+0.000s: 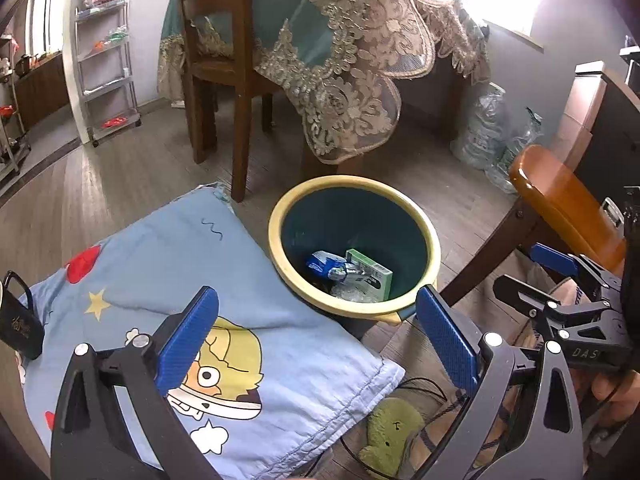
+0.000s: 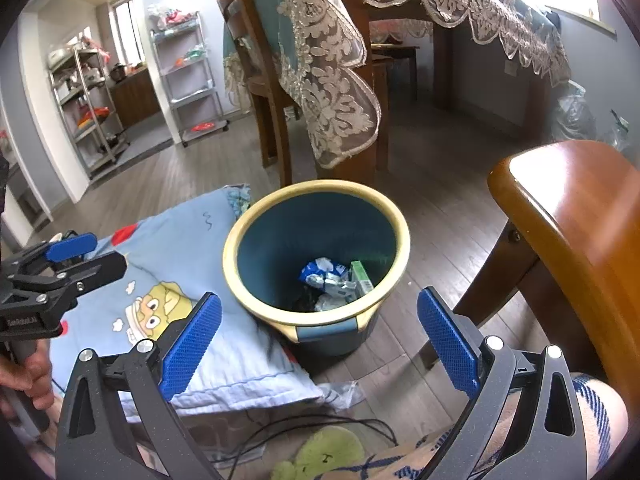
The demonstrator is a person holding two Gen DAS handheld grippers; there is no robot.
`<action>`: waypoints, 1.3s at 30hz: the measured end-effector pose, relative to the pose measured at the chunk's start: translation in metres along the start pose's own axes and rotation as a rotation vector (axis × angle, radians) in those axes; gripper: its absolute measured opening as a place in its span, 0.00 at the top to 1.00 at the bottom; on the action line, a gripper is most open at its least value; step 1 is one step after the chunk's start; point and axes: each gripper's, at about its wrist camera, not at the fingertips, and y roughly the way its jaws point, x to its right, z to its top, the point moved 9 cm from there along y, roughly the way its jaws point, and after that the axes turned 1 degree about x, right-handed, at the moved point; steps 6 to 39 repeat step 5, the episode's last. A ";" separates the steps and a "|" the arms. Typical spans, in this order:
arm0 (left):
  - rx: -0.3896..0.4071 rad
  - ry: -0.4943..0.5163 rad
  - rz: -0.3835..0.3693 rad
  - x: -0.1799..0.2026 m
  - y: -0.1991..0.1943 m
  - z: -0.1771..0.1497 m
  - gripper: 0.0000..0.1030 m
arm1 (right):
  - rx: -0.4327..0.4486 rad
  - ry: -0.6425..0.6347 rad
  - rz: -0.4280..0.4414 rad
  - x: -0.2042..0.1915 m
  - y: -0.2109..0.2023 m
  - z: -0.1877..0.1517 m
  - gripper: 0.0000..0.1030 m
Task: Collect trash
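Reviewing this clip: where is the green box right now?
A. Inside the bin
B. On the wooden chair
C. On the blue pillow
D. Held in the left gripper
A: the green box lies at the bottom of the bin among wrappers; both grippers are open and empty.

Cartoon-print blue cushion [image 1: 192,280] on wood floor [image 2: 432,184], lace-trimmed tablecloth [image 1: 352,60] (teal underneath), green plush slipper [image 1: 390,436].

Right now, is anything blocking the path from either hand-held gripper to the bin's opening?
Nothing visible does. The bin stands uncovered on the floor with trash at its bottom. The left hand-held gripper and right hand-held gripper are both open and empty, with clear space ahead.
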 end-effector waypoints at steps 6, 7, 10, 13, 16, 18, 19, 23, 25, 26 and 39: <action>-0.011 0.005 0.003 0.002 0.002 -0.002 0.06 | -0.003 0.002 0.004 -0.001 0.001 0.000 0.05; -0.011 0.005 0.003 0.002 0.002 -0.002 0.06 | -0.003 0.002 0.004 -0.001 0.001 0.000 0.05; -0.011 0.005 0.003 0.002 0.002 -0.002 0.06 | -0.003 0.002 0.004 -0.001 0.001 0.000 0.05; -0.011 0.005 0.003 0.002 0.002 -0.002 0.06 | -0.003 0.002 0.004 -0.001 0.001 0.000 0.05; -0.011 0.005 0.003 0.002 0.002 -0.002 0.06 | -0.003 0.002 0.004 -0.001 0.001 0.000 0.05; -0.011 0.005 0.003 0.002 0.002 -0.002 0.06 | -0.003 0.002 0.004 -0.001 0.001 0.000 0.05; -0.011 0.005 0.003 0.002 0.002 -0.002 0.06 | -0.003 0.002 0.004 -0.001 0.001 0.000 0.05; -0.011 0.005 0.003 0.002 0.002 -0.002 0.06 | -0.003 0.002 0.004 -0.001 0.001 0.000 0.05; -0.011 0.005 0.003 0.002 0.002 -0.002 0.06 | -0.003 0.002 0.004 -0.001 0.001 0.000 0.05; -0.011 0.005 0.003 0.002 0.002 -0.002 0.06 | -0.003 0.002 0.004 -0.001 0.001 0.000 0.05; -0.011 0.005 0.003 0.002 0.002 -0.002 0.06 | -0.003 0.002 0.004 -0.001 0.001 0.000 0.05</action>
